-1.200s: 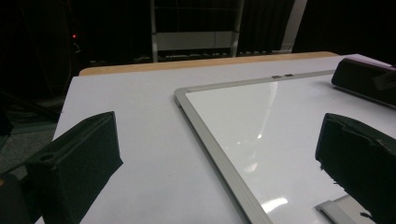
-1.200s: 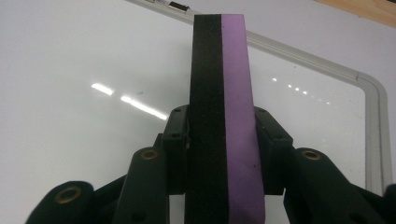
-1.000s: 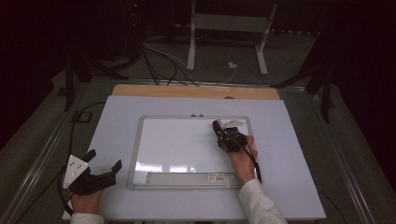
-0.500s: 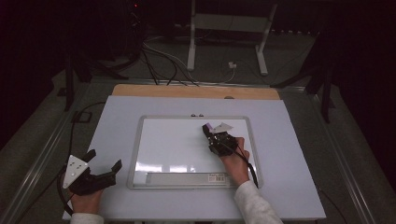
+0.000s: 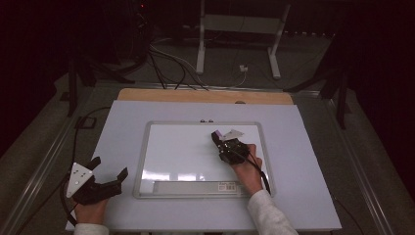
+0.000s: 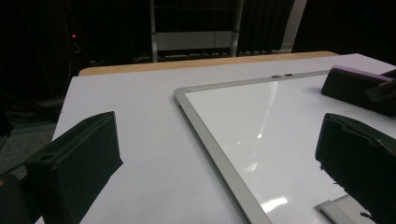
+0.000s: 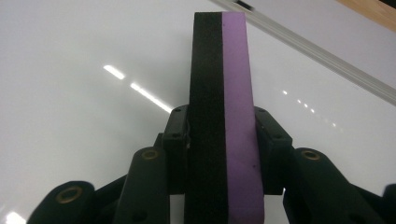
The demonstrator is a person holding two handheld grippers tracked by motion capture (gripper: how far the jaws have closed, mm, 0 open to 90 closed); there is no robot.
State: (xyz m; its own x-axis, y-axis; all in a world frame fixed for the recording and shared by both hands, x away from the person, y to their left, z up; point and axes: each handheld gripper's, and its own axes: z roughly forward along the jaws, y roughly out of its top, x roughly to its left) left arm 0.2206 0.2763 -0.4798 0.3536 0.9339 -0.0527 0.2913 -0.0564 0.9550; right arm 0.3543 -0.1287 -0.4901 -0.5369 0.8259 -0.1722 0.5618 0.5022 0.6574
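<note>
step: looks like wiping the whiteboard (image 5: 186, 156) | right gripper (image 5: 221, 142) clamped on purple-and-black eraser (image 7: 219, 116), which juts ahead of its jaws over the board | left gripper (image 5: 105, 174) spread wide, empty, beside the board's frame | next: likely press down and sweep evenly

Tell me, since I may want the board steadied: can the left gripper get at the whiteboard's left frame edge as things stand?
Probably yes. The left gripper is open beside the whiteboard, with only bare table between them.
</note>
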